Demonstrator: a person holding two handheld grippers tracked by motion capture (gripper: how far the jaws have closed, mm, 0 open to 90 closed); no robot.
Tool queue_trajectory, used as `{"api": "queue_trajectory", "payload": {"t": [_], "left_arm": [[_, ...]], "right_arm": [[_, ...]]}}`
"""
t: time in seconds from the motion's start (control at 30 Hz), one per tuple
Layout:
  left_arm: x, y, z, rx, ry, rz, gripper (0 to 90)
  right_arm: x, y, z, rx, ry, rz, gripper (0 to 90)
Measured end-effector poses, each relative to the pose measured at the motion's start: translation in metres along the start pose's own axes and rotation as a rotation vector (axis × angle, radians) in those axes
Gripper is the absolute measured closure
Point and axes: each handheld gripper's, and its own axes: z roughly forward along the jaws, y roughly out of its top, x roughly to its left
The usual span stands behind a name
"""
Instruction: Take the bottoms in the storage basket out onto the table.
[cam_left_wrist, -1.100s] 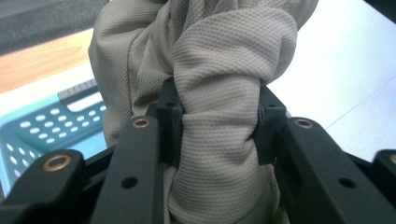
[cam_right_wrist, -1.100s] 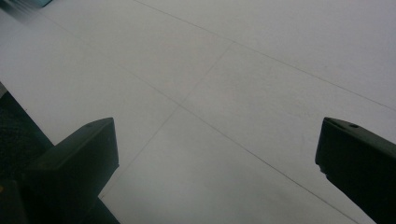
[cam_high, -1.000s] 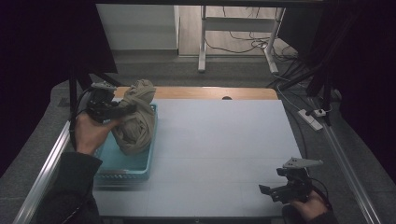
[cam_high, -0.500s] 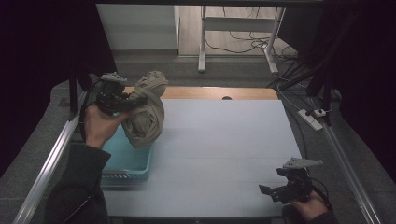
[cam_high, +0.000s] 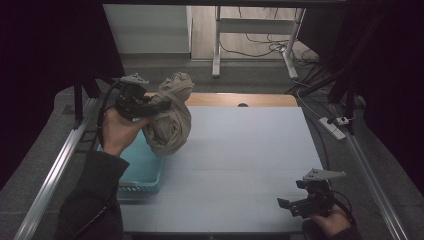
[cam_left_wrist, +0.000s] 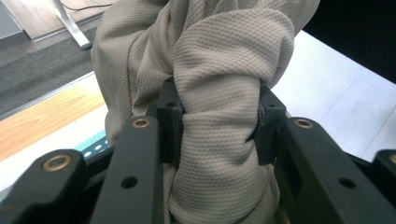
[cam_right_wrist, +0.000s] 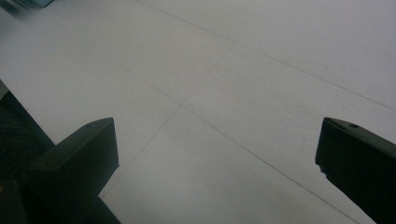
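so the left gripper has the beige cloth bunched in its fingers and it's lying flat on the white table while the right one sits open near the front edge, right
Not quite: the beige cloth is not lying flat on the white table. The high view shows it hanging in the air from the left gripper, above the edge of the teal basket. The rest holds: the cloth is bunched in its fingers, and the right gripper sits open near the front edge.
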Motion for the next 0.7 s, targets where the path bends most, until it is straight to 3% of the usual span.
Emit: {"api": "queue_trajectory", "payload": {"t": [0.7], "left_arm": [[-0.036,0.017,0.043,-0.001,-0.073,0.078,63.4]], "right_arm": [[0.001,0.0,0.0,0.004,0.004,-0.01,0.0]]}}
